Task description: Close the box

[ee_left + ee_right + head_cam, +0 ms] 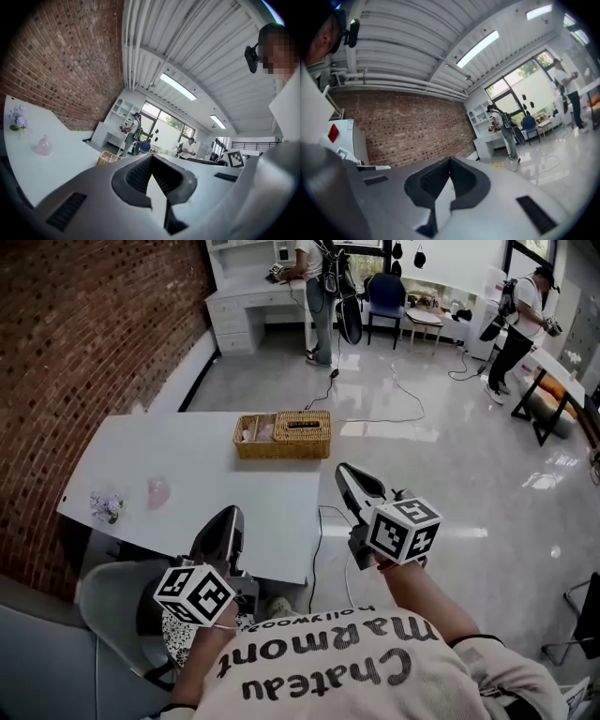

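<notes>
box [281,434] at table [187,460] far edge, lid unclear | L grip [230,515] + R grip [346,471] jaws together, empty, by near edge | fits pre-reach or post-close

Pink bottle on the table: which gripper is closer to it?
Left. The left gripper hovers just right of the pink bottle, by the table's near edge. The right gripper is much farther right, past the table's side edge.

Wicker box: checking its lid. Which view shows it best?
Head view: the wicker box shows whole, from above. Left gripper view catches only a far corner; right gripper view, a tiny sliver.
</notes>
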Tool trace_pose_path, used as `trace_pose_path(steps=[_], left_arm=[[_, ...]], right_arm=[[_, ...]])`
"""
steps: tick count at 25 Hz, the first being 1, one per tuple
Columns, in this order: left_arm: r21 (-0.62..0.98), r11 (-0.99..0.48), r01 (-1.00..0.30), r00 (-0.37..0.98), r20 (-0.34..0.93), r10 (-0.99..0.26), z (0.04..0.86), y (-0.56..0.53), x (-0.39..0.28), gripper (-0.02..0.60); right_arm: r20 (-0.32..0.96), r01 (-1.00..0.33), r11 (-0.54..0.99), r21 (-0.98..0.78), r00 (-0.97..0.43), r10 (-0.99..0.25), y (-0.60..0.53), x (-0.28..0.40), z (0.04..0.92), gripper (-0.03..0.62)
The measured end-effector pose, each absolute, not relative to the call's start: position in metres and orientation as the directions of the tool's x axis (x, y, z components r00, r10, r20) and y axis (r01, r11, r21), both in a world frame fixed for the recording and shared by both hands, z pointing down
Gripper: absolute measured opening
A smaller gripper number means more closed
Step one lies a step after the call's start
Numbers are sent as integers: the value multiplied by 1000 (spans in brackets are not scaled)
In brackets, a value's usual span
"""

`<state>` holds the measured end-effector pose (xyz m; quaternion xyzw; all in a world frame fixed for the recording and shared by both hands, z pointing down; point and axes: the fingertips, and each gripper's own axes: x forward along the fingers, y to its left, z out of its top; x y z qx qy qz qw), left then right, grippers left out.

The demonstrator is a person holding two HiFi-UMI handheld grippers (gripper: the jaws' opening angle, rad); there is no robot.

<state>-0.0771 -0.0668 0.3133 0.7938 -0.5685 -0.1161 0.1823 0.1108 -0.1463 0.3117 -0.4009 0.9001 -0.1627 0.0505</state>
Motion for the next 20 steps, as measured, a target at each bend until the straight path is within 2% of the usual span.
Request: trace_pose_path(steps=[4, 12, 20], left_arm=[[413, -277, -868, 318, 32, -948, 313, -39, -54, 2], [414, -249, -875, 290, 40, -956, 321, 10, -33, 2], [407, -226, -885, 265, 41, -963, 323, 39, -41, 2]], right_arm=[[73, -715, 652, -252, -686, -724, -122, 128, 311, 3], [138, -718, 661, -217, -693, -708, -87, 152, 331, 3], [145, -723, 661, -204, -690, -710, -72, 154, 335, 3]])
